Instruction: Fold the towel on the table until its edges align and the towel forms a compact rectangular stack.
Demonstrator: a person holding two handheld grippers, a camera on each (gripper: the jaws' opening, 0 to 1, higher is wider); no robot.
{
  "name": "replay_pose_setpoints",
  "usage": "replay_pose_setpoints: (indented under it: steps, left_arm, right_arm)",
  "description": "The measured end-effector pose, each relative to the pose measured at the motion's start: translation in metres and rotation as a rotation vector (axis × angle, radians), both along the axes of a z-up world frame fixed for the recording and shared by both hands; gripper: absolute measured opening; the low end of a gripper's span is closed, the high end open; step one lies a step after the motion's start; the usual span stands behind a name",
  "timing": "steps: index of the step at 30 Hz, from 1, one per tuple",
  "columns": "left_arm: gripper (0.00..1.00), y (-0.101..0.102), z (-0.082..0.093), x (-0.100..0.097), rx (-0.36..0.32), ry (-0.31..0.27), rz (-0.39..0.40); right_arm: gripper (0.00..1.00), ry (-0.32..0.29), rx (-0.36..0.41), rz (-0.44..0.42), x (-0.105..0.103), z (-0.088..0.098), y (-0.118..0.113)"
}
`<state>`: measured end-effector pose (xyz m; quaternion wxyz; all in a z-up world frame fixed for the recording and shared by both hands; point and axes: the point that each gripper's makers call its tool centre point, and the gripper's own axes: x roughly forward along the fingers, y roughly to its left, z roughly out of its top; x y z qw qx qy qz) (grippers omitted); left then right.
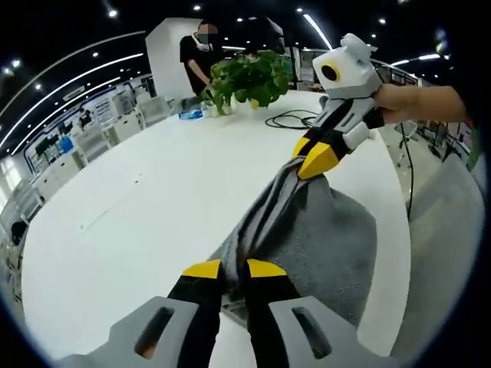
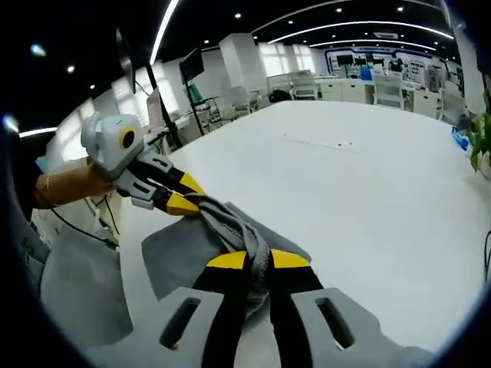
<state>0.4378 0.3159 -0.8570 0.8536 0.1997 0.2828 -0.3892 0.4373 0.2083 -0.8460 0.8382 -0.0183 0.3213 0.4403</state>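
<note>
While both grippers pinch the same edge of the towel [image 1: 307, 230], the cloth hangs between them as a bunched ridge, and the rest sags onto the worktop [image 1: 153, 199] near its right-hand rim.

In the left gripper view, the left gripper [image 1: 234, 270] sits low, its yellow-tipped fingers [image 1: 202, 269] closed tight on a gathered corner. To its right and higher, the right gripper [image 1: 313, 156] comes in with a hand [image 1: 399, 103] behind it, its fingers also clamped on the cloth. Far back stand a plant [image 1: 249, 77] and a black cable [image 1: 295, 119], well apart from the work.

In the right gripper view the left gripper [image 2: 184, 201] shows at the left, shut on the cloth, and the right gripper [image 2: 259, 261] holds the other end, its fingers closed with grey fabric squeezed between them. The towel [image 2: 192, 245] spreads below; I think part of it lies already doubled, though the folds are hard to read.

The risk, as I judge it, is twofold. The edge is roped, not flat, so laying it down as it is would give a crooked fold with skewed corners. The towel also lies close to the worktop rim, and a pull that way could drag it over.
</note>
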Motion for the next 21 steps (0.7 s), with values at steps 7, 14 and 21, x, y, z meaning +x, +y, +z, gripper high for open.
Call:
replay_pose_setpoints:
  steps: [7, 14, 21]
  left_arm:
    - [0.13, 0.003, -0.013, 0.008, -0.049, 0.027, 0.068]
    - [0.18, 0.009, -0.014, 0.013, -0.104, 0.044, 0.103]
    - [0.23, 0.024, -0.017, 0.026, -0.143, 0.062, 0.182]
  right_arm:
    - [0.08, -0.006, -0.032, -0.022, 0.012, -0.02, -0.003]
    - [0.13, -0.037, -0.01, -0.046, 0.02, -0.027, -0.005]
    - [0.24, -0.062, 0.025, -0.032, 0.017, -0.016, 0.0]
